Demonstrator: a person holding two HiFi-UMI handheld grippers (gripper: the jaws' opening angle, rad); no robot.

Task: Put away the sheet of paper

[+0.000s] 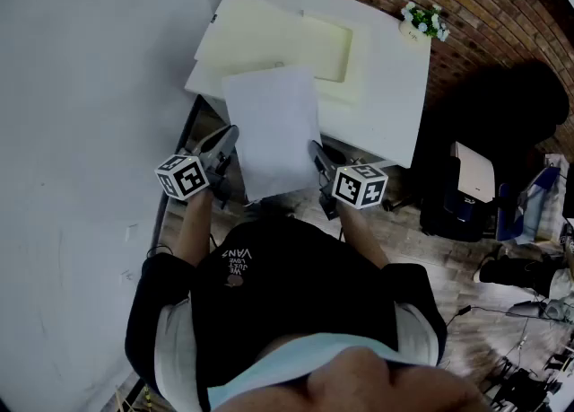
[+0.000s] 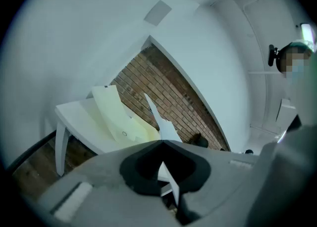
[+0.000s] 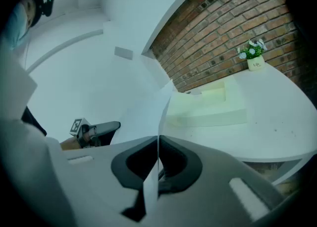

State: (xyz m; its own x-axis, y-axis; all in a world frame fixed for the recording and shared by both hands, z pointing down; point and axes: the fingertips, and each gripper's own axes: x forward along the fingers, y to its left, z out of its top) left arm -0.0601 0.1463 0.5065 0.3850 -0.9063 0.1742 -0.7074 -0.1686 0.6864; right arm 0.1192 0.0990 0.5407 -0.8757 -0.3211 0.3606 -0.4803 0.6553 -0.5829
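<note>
While the left hand-held gripper (image 1: 226, 139) was clenched on its left edge and the right hand-held gripper (image 1: 316, 154) on its right edge, the sheet of paper (image 1: 269, 127) hung off the near edge of the counter (image 1: 395, 100), its far end reaching over the counter. A pale-yellow folder (image 1: 269, 38) lay open on the counter, beyond the sheet.

Handling, judged:
- Very light and thin. It had no stiffness of its own and would sag or curl if one edge were freed.
- Smooth, so a pinch close to the margin could slip. A hard pinch would likely crease it.
- Easily torn if the two grips pulled apart.
- Best held as it was, at opposite long edges with a light, even pull, so it stayed flat on its way over the counter.
</note>
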